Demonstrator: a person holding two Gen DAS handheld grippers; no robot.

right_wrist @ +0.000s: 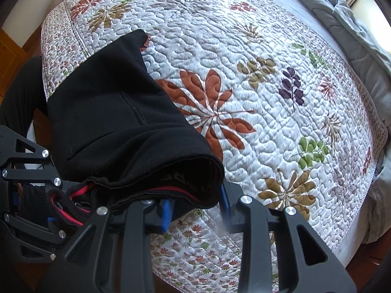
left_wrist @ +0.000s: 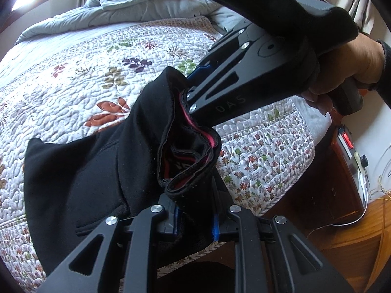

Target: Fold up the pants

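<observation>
**Waistband held between us, pants trailing over the bed's edge**

We clamp the waistband at two points — left gripper (left_wrist: 195, 219) and right gripper (right_wrist: 195, 210) both pinched on cloth. The pants (right_wrist: 110, 112) run away from our jaws, across the quilt (right_wrist: 244, 61) near the bed's corner — legs draped past its edge

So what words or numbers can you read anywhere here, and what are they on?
"DAS": raised letters on the side of the right gripper, seen from the left wrist view.
White letters inside the waistband of the pants: partly folded over, too hidden to read.
Red display on the dark box beside the bed: too blurred to read.
Nothing else carries writing.
</observation>
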